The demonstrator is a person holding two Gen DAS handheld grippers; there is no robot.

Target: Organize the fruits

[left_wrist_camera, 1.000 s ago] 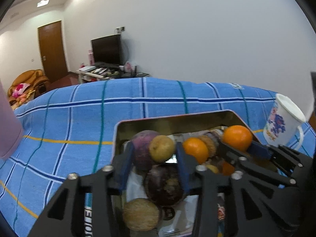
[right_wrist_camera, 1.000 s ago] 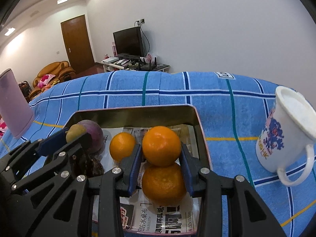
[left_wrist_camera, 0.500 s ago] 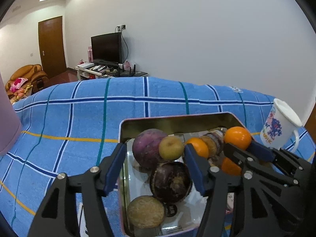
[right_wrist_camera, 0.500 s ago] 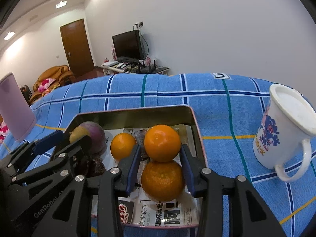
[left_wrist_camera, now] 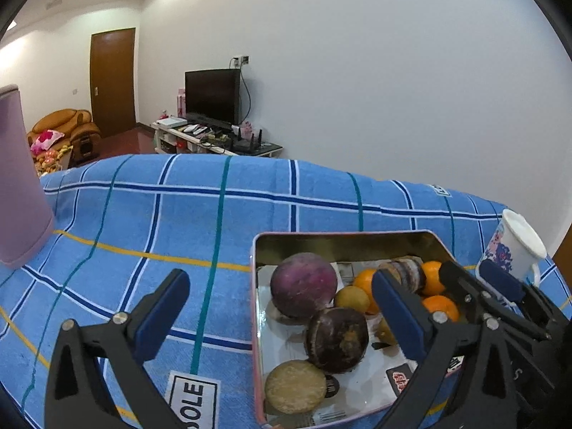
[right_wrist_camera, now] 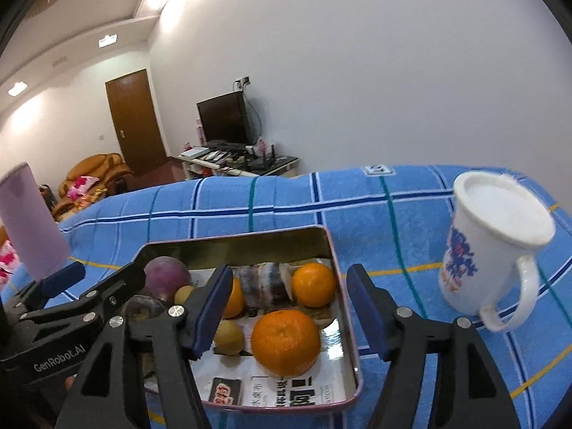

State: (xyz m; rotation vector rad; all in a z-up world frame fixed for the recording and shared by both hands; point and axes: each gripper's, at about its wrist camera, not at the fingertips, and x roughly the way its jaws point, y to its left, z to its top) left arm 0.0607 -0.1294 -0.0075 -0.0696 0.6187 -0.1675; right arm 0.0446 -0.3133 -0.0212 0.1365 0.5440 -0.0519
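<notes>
Right wrist view: the fruits sit gathered in the tin (right_wrist_camera: 343, 286), oranges (right_wrist_camera: 285, 342) to its right, purple fruit (right_wrist_camera: 167, 276) left, probably sorted by kind. Both the right gripper (right_wrist_camera: 286, 307) and left gripper (left_wrist_camera: 279, 307) hang spread apart, holding nothing. "GenRobot.AI" marks one arm; the cloth label (left_wrist_camera: 195, 402) reads "OLE", perhaps cut off.

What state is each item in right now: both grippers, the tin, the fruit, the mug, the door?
left gripper: open, empty.
right gripper: open, empty.
tin tray: lidless, paper-lined, holding fruit.
front orange: resting loose in tray.
back orange: resting in tray, near right wall.
purple fruit: resting in tray.
mug: upright on blue cloth.
door: closed.
</notes>
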